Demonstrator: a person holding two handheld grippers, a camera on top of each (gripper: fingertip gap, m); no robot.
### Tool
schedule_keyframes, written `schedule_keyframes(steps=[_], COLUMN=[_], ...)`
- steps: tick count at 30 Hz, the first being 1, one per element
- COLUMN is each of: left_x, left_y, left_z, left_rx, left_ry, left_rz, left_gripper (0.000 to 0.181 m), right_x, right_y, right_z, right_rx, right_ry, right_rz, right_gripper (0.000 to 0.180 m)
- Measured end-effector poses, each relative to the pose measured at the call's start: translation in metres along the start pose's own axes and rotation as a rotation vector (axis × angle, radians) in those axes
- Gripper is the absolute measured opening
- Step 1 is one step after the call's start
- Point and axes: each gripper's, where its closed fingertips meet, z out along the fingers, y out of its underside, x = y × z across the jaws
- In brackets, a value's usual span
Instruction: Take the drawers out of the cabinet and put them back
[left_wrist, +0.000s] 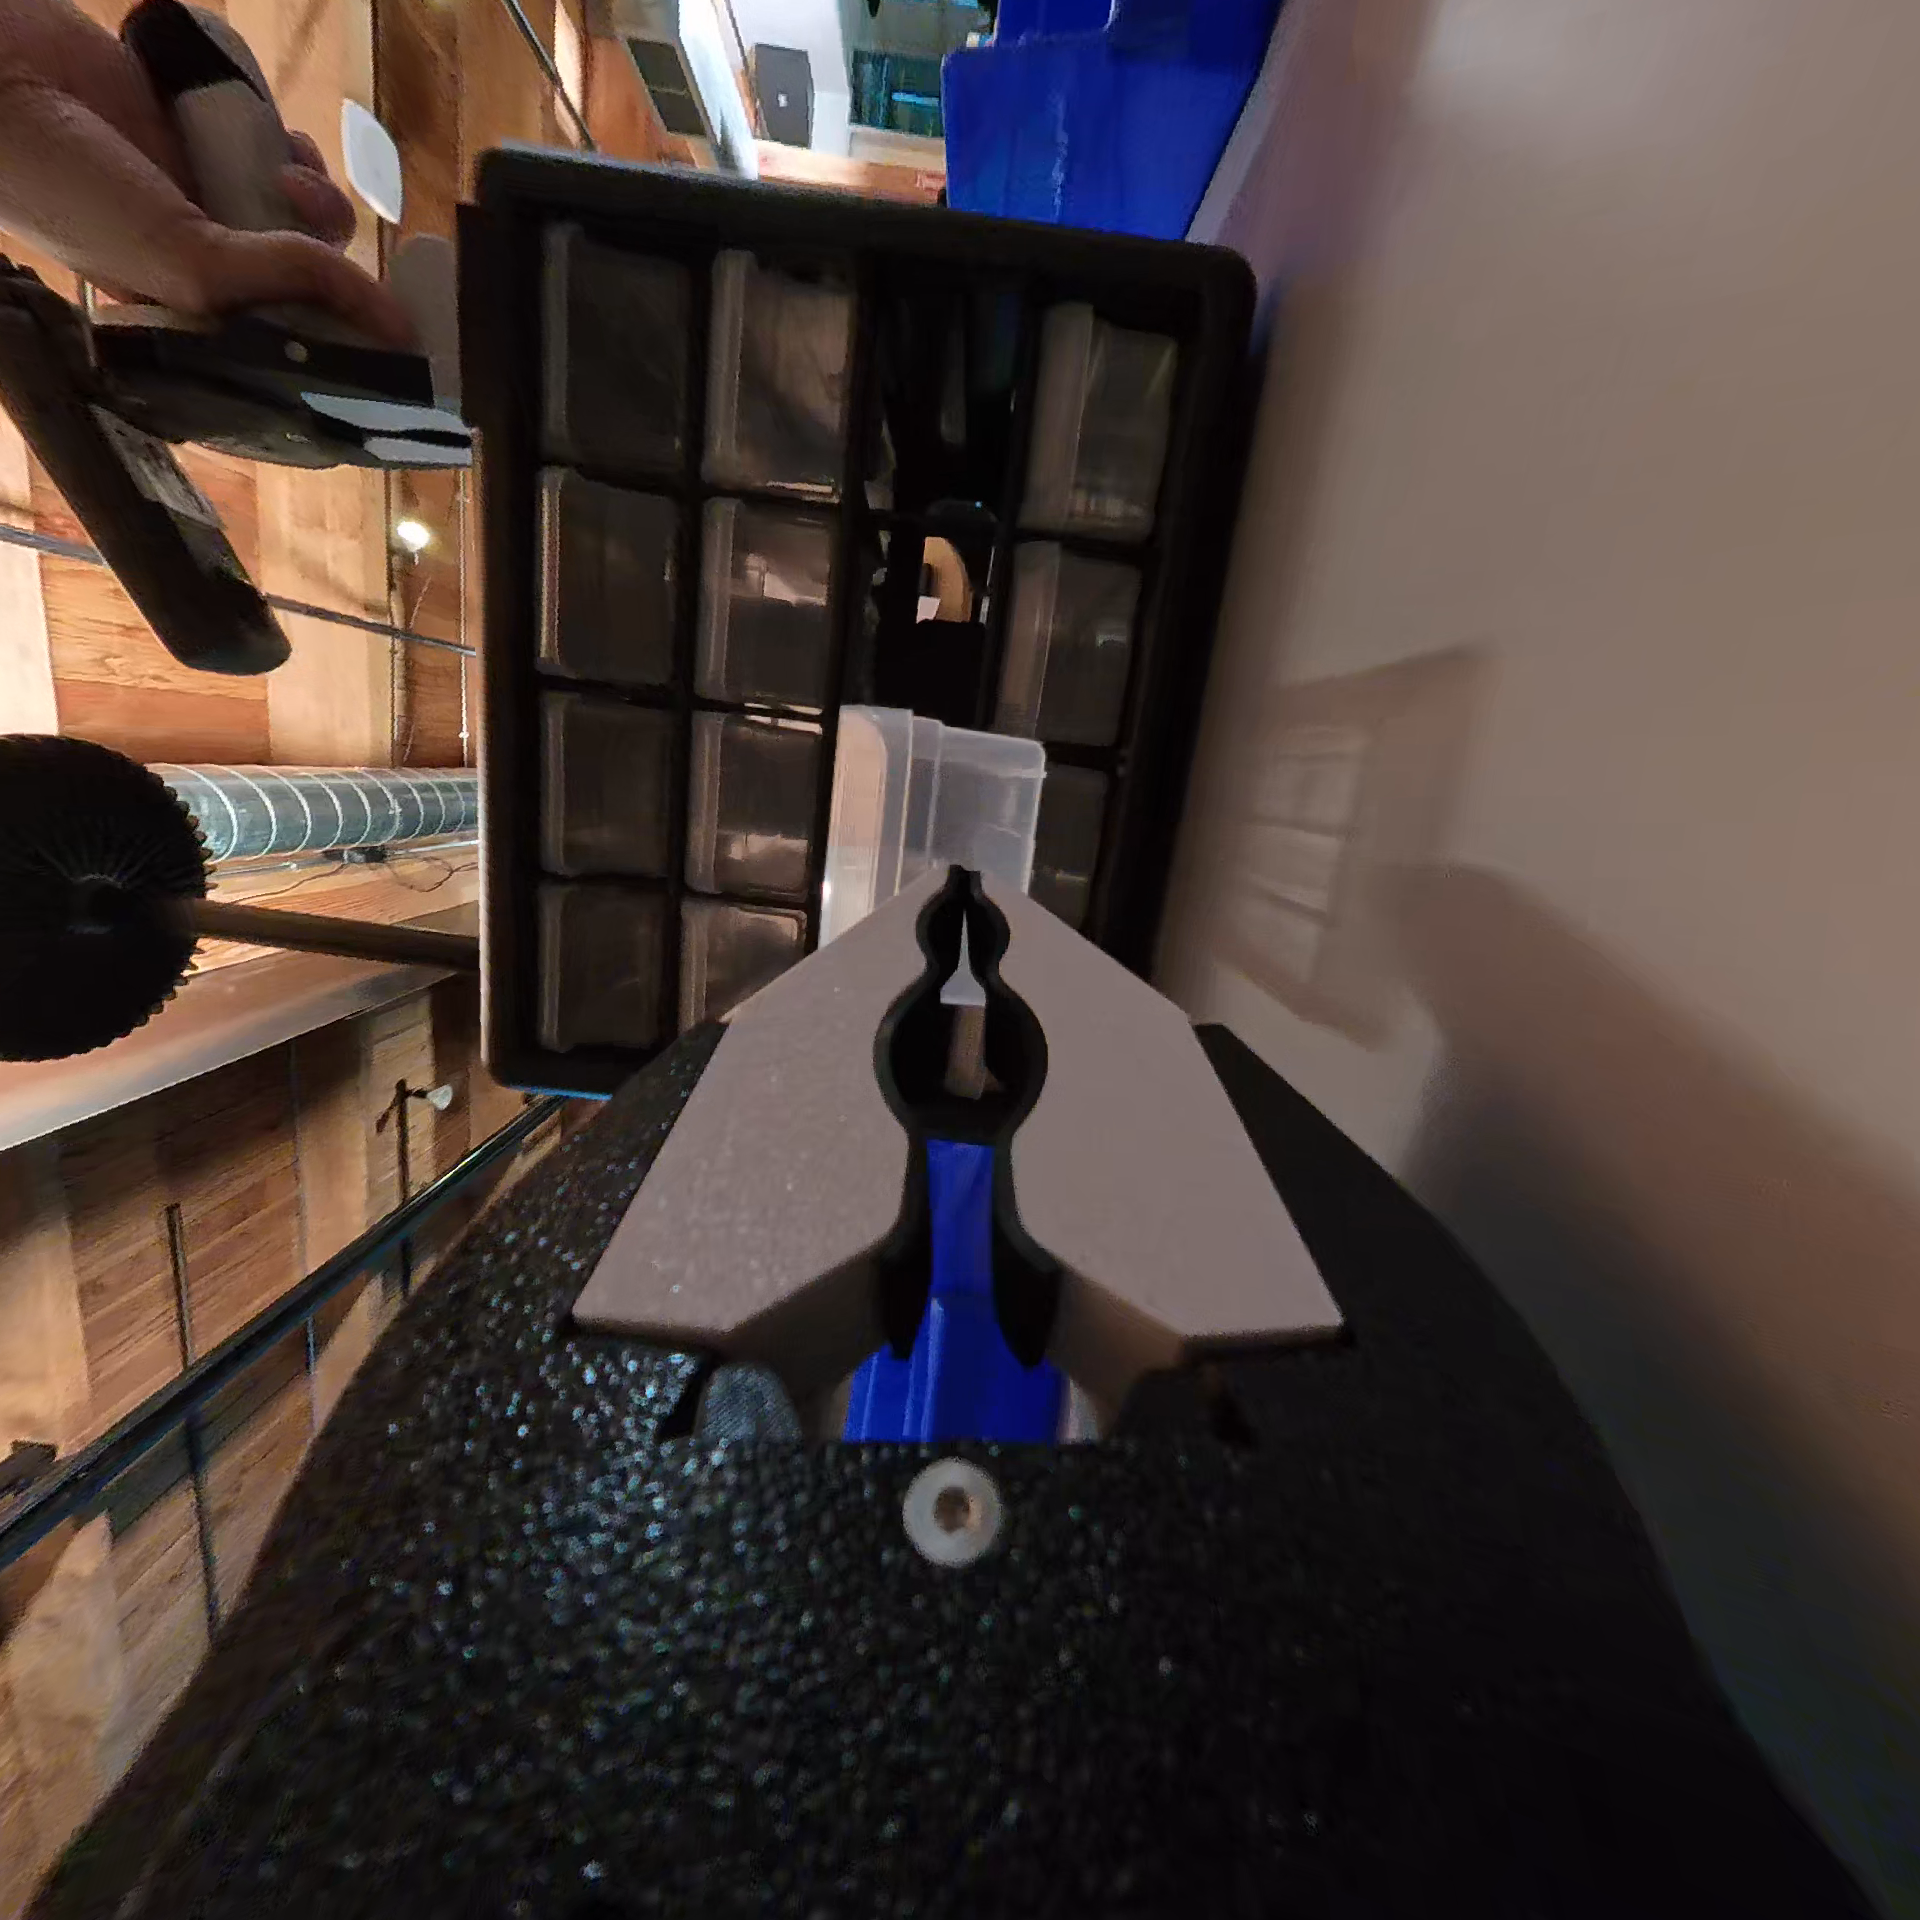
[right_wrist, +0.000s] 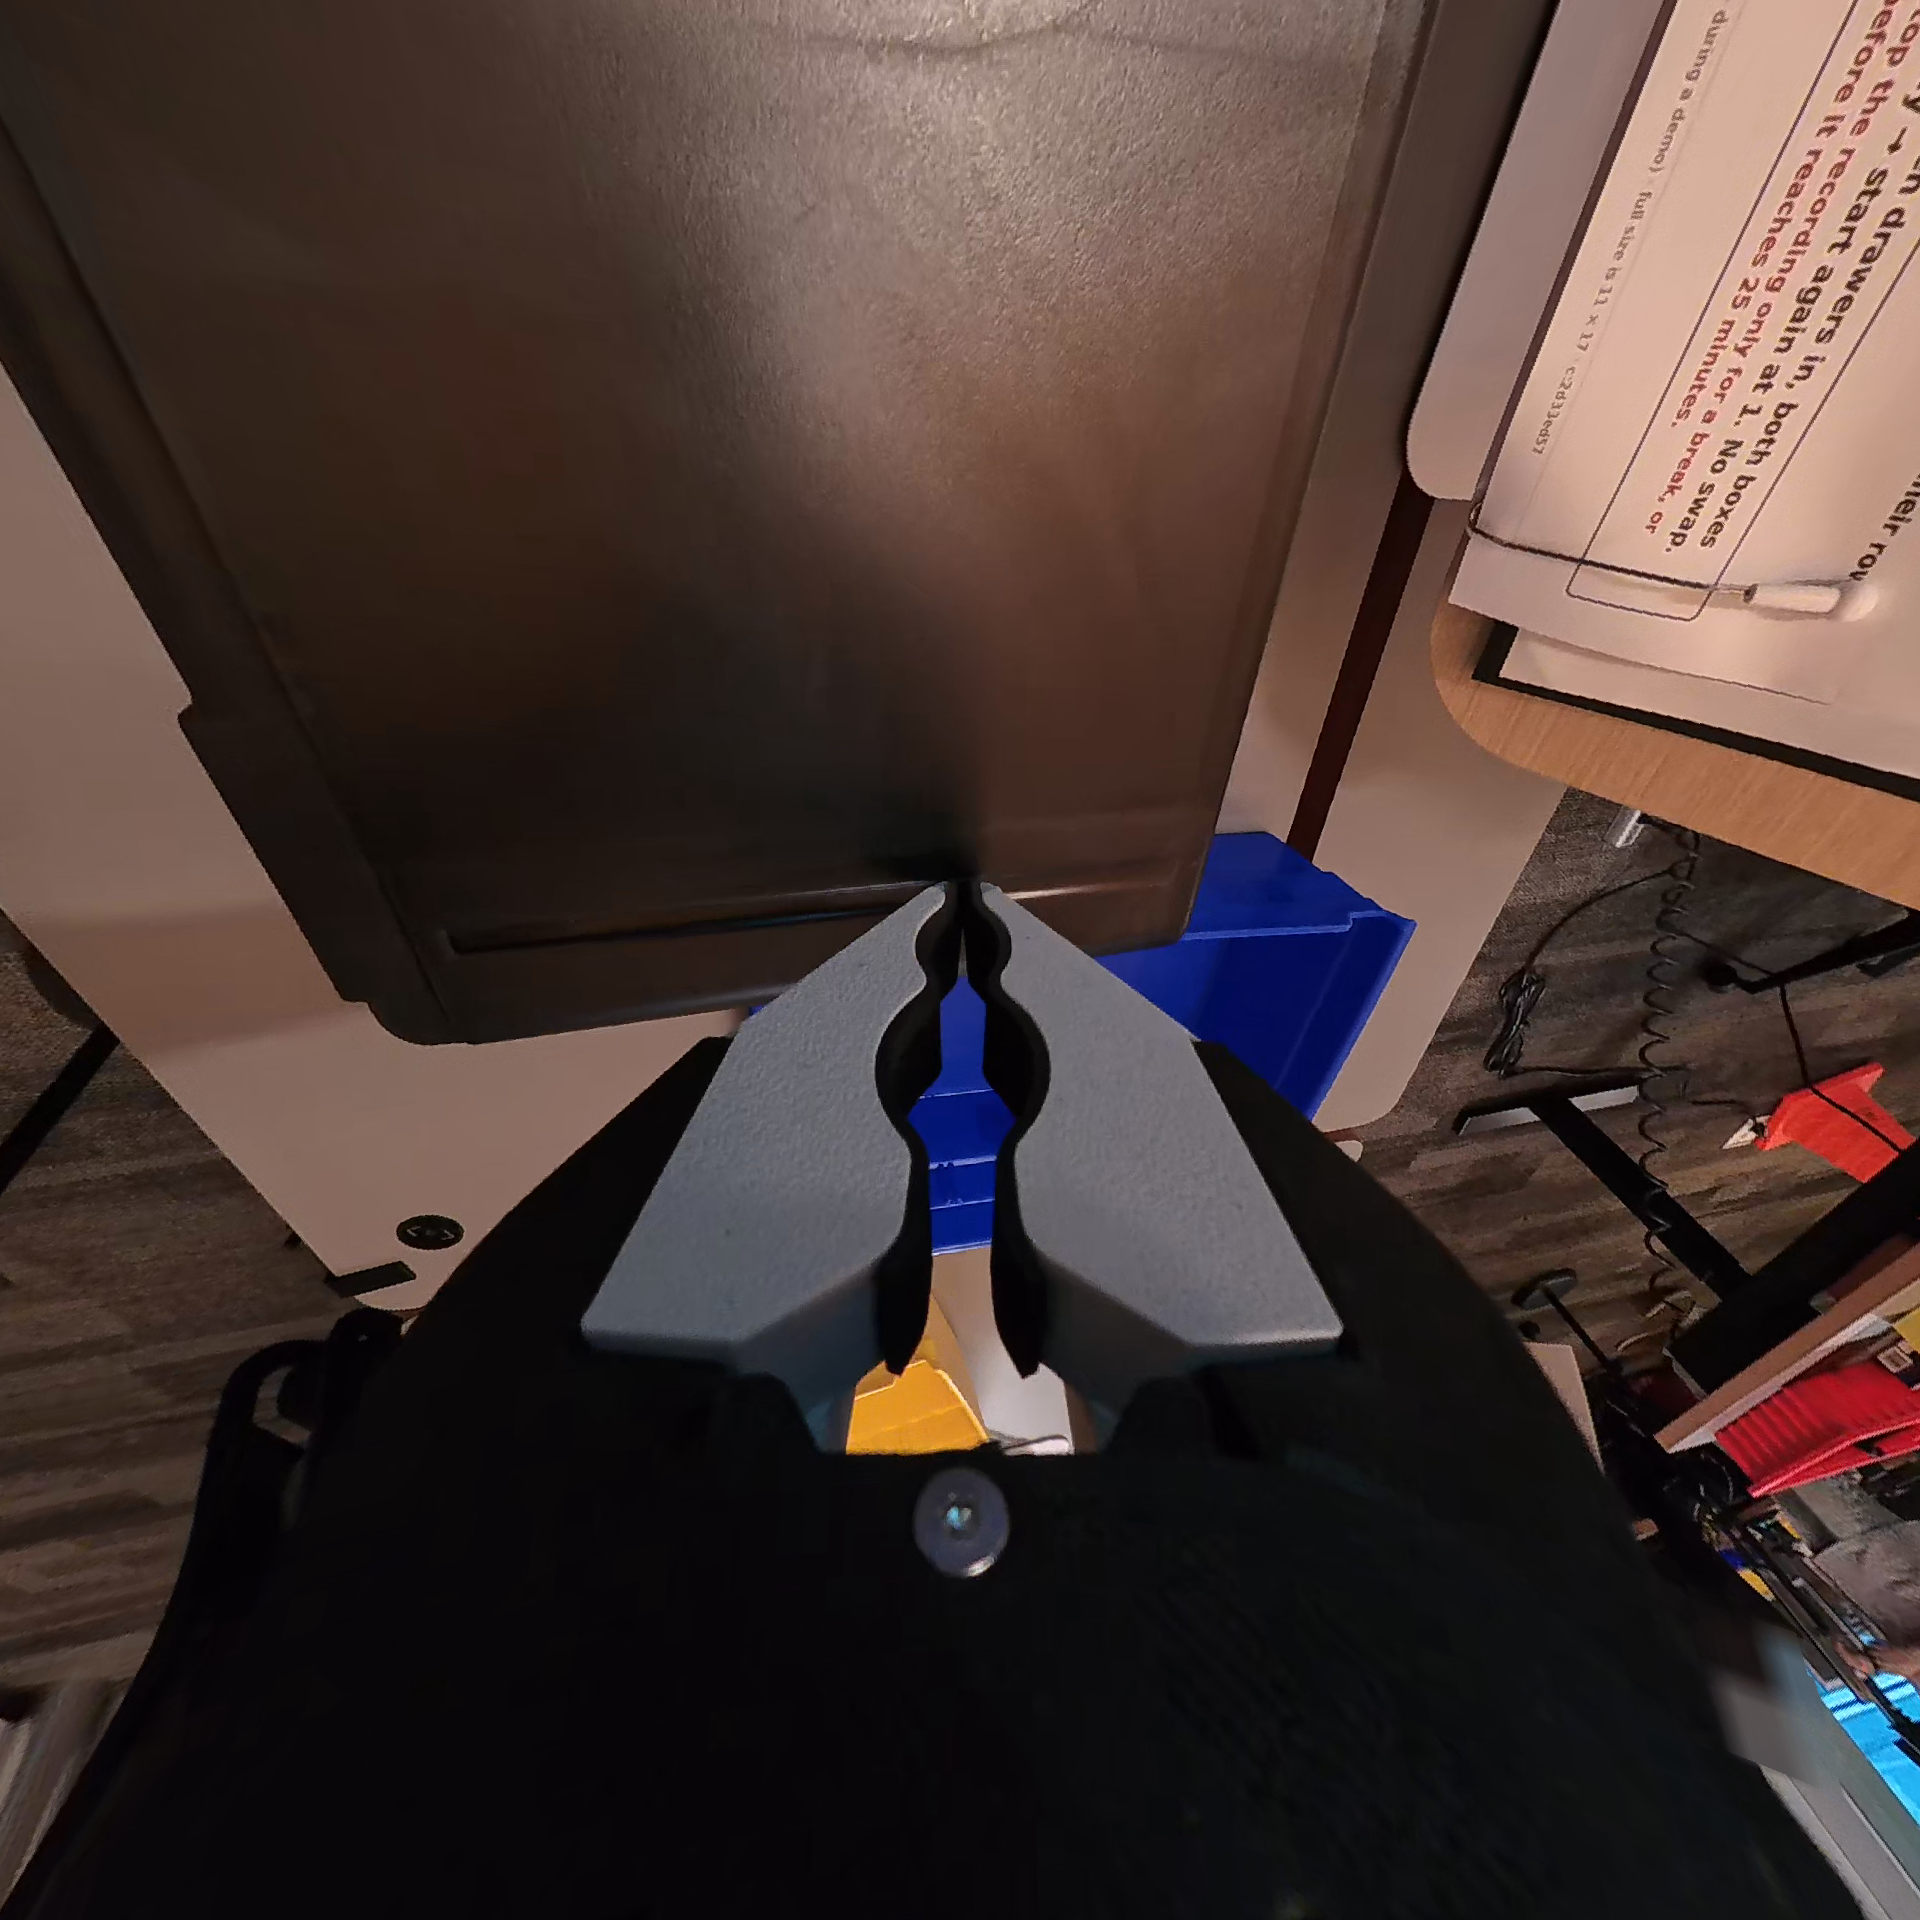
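Observation:
A black cabinet (left_wrist: 499, 623) of small clear drawers stands on a white table (left_wrist: 1558, 416); the left wrist view shows it turned sideways. My left gripper (left_wrist: 966, 883) is shut on the front tab of a clear drawer (left_wrist: 935, 800) that sticks partway out of its slot. Two slots (left_wrist: 935, 416) in the same row are open and dark. The other drawers sit in place. My right gripper (right_wrist: 961, 894) is shut, its tips against the near edge of the cabinet's dark top panel (right_wrist: 727, 416). It also shows in the left wrist view (left_wrist: 416, 426), held by a hand against the cabinet's top.
A blue bin (right_wrist: 1278, 966) sits behind the cabinet, also in the left wrist view (left_wrist: 1070, 125). A yellow bin (right_wrist: 914, 1403) shows between my right fingers. A printed sheet (right_wrist: 1714, 312) lies on a wooden table at the right. Cables and red objects lie on the floor.

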Motion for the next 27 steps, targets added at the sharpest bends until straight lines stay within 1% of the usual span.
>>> schedule_keyframes(steps=[4,10,18,27], left_x=[-0.005,-0.016,-0.015,-0.008], left_y=[0.001,0.013,0.03,0.036], left_z=[0.016,0.043,0.082,0.106], left_rx=[-0.003,-0.052,-0.103,-0.148], left_ry=[-0.022,-0.04,-0.007,0.038], left_rz=[0.015,0.009,-0.003,-0.035], left_gripper=[0.0,0.0,0.0,0.0], right_x=[0.0,0.0,0.0,0.0], right_y=[0.0,0.0,0.0,0.0], right_z=[0.0,0.0,0.0,0.0], right_rx=[-0.019,-0.027,-0.039,-0.042], right_ry=[-0.001,-0.001,-0.005,-0.01], right_rz=[-0.006,-0.01,-0.014,-0.013], right_gripper=[0.0,0.0,0.0,0.0])
